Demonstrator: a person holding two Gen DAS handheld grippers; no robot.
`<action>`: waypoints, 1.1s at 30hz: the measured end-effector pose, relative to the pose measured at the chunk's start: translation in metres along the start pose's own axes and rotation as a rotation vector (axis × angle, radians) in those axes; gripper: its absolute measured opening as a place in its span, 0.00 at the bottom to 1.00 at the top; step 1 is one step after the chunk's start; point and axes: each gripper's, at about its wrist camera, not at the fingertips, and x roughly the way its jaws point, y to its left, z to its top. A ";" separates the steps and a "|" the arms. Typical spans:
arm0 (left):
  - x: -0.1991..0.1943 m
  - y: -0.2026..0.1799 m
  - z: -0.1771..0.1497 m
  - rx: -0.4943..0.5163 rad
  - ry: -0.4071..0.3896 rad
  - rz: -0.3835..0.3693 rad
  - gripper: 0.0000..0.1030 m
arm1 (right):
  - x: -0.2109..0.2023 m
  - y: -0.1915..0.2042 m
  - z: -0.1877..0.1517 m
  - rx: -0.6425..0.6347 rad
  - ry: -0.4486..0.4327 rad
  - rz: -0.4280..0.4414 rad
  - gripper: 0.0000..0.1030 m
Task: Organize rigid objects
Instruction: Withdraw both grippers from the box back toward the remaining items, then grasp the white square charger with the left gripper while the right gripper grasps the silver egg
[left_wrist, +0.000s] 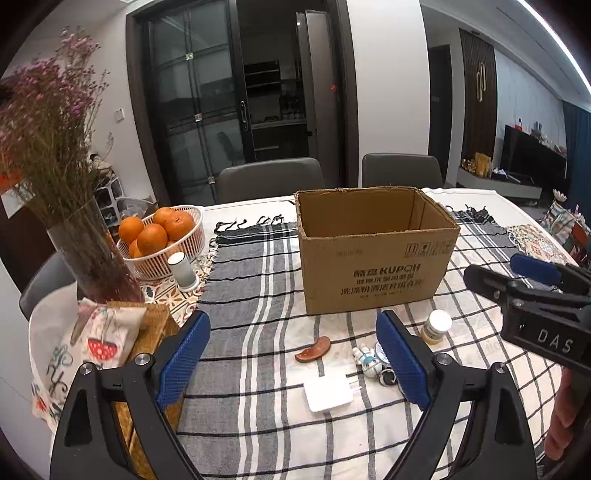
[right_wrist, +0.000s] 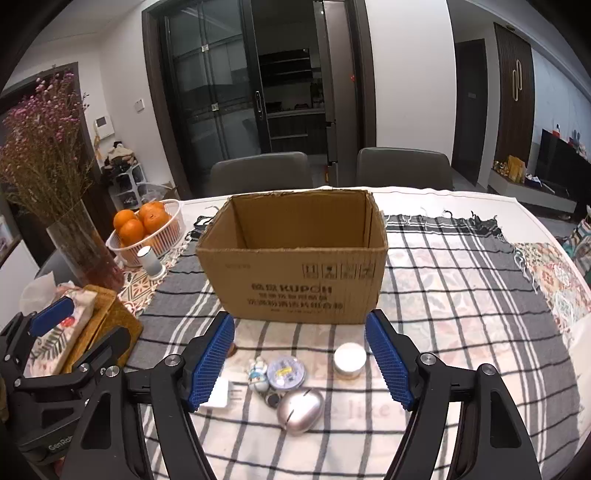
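Right gripper (right_wrist: 301, 363), spread and empty: silver egg-shaped metal case (right_wrist: 300, 410) lies at 6 o'clock between its fingers, long axis diagonal. Left gripper (left_wrist: 293, 363), spread, sits farther.

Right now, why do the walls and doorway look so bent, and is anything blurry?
Left wrist view: fisheye lens bows the room's edges, dark corners; the cardboard box stays sharp. Right wrist view: same bending; the silver mouse looks slightly soft, and the tablecloth near it too.

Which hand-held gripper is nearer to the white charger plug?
Left. The left hand-held gripper hangs open right over the white charger plug. The right hand-held gripper is open further right, above the silver mouse.
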 end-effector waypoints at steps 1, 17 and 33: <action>-0.002 0.000 -0.004 -0.002 -0.011 0.008 0.93 | -0.001 0.001 -0.004 -0.001 -0.004 0.002 0.73; -0.010 -0.003 -0.060 0.052 -0.092 0.004 0.97 | -0.002 0.003 -0.067 0.032 -0.021 0.014 0.81; 0.026 -0.007 -0.099 0.204 -0.074 -0.055 0.98 | 0.034 0.011 -0.111 0.007 0.076 -0.035 0.85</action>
